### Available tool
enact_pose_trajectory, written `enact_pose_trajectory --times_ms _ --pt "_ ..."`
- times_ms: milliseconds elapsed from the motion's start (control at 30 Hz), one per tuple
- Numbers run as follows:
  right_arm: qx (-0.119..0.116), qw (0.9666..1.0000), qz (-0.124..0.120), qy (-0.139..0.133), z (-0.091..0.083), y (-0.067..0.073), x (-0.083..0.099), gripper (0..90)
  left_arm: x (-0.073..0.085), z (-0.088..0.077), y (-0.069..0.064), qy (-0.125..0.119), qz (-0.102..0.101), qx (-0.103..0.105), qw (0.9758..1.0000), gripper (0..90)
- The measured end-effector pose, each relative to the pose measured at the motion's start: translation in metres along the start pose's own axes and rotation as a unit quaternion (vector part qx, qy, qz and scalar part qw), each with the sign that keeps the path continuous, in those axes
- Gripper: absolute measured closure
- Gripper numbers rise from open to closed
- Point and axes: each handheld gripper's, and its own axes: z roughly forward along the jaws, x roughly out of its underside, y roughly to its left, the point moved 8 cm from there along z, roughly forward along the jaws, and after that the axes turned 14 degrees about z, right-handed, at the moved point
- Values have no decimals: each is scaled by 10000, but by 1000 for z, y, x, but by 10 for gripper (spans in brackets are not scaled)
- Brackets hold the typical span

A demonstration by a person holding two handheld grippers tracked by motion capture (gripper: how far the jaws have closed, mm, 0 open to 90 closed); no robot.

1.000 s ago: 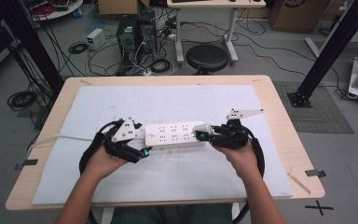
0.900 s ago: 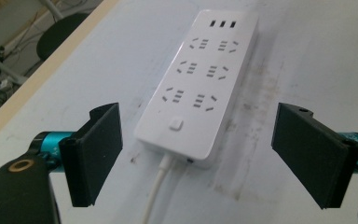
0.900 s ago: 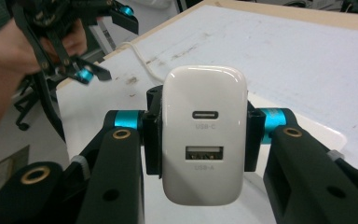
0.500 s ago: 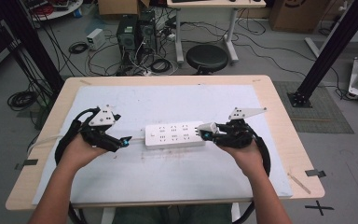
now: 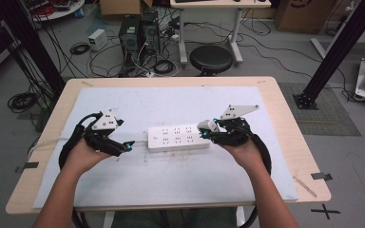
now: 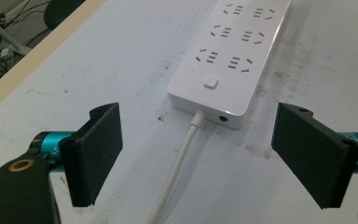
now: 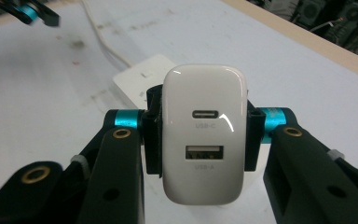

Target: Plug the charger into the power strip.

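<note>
**Charger clamped at strip's right end**

White charger (image 7: pixel 204 135) sits squeezed between the right gripper (image 5: pixel 212 132) jaws, USB-C port above USB-A, facing the camera. In the high view it hangs at the right end of the power strip (image 5: pixel 178 137). Strip lies flat mid-mat (image 5: pixel 171 185), sockets up, white cord (image 6: pixel 179 163) leaving its left end. Left gripper (image 5: pixel 123 146) rests just left of the strip, jaws wide apart, holding nothing. Mat covers a wooden table (image 5: pixel 290 118).

Beyond the wooden table (image 5: pixel 285 118) sit a black stool (image 5: pixel 211 59), computer towers (image 5: pixel 138 33) and tangled floor cables (image 5: pixel 83 47).
</note>
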Motion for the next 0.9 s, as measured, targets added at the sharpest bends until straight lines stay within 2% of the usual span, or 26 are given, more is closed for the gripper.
enact_pose_trajectory --times_ms 167,300,367,600,700,733,767,800,833,900 --pt "380 9977 -270 492 10 -7 -3 632 3 0 -1 -27 -32 4 10000 163" --pt "513 9941 -458 834 18 -11 -5 631 7 0 -1 -21 -59 2 10000 163" --pt "513 9929 -527 931 20 -12 -7 632 8 0 -1 -25 -66 -6 10000 163" --pt "462 9848 -876 1429 29 -12 -16 632 12 1 -3 -18 -92 0 10000 163" --pt "348 9792 -1058 1694 36 -12 -20 631 13 1 -4 -4 -81 1 10000 163" --pt "257 9760 -1146 1835 39 -11 -20 631 13 1 -4 -7 -85 -16 10000 163" --pt "257 9760 -1146 1835 39 -11 -20 631 13 1 -4 -7 -85 -16 10000 163" --pt "182 9736 -1201 1934 42 -11 -21 632 14 0 -3 20 -34 -3 10000 163" --pt "97 9695 -1242 2111 47 -12 -23 632 14 -1 -4 2 -66 -14 10000 163" --pt "84 9652 -1282 2278 52 -15 -24 632 15 -2 -4 -4 -60 -24 10000 163"
